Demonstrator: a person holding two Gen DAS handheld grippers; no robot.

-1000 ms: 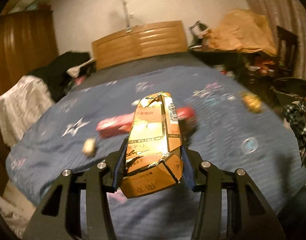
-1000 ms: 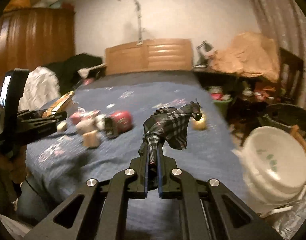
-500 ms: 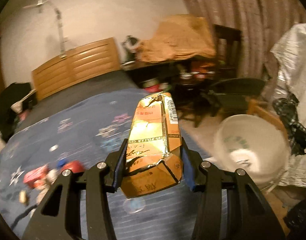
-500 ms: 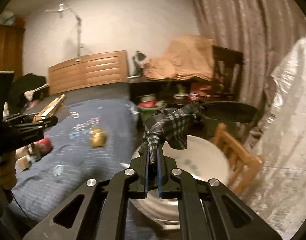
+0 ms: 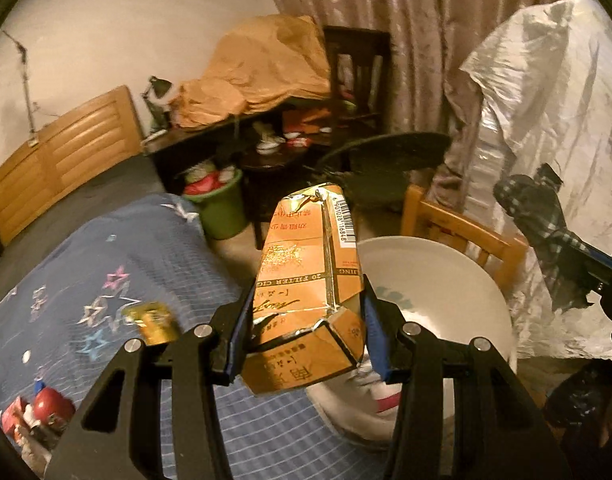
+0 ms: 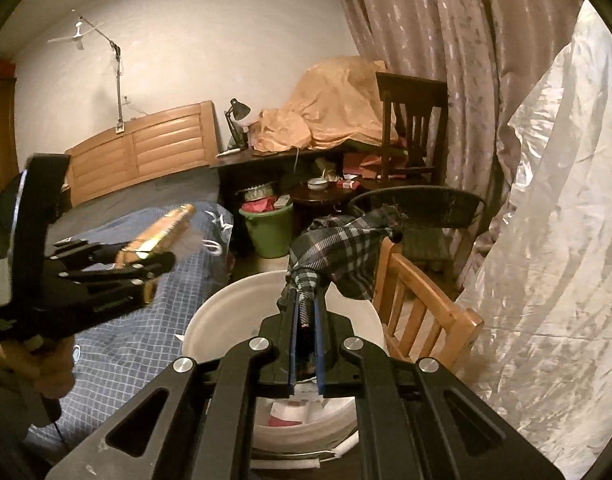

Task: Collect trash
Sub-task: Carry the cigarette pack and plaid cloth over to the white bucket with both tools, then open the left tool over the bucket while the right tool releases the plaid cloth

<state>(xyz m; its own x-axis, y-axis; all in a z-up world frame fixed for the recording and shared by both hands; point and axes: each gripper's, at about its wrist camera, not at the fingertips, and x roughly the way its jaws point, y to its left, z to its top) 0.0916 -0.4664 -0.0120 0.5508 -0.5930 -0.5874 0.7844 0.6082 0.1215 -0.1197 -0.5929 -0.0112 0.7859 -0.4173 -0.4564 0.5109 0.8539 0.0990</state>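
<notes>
Currently left gripper [image 5: 306, 320] pinches a crushed orange-gold cardboard cigarette pack [image 5: 310, 292] across its flat sides: light, crumples easily. Right gripper [image 6: 304, 320] is clamped on a limp dark plaid cloth scrap [image 6: 342, 252], soft; white plastic bucket [image 6: 210, 320] at 6 o'clock.

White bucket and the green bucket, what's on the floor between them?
In the right wrist view, only bare floor shows between the white bucket and the green bucket; the plaid cloth hides part of that stretch.

Two grippers showed: the left gripper [image 5: 306, 332] clamped one crushed orange carton [image 5: 306, 292], and the right gripper [image 6: 305, 316] pinched one plaid cloth [image 6: 342, 248]. There was one white bucket [image 6: 210, 320], one green bucket [image 6: 272, 232], two wooden chairs, one desk lamp [image 6: 236, 120], and one gold wrapper [image 5: 156, 322] on the bed.
</notes>
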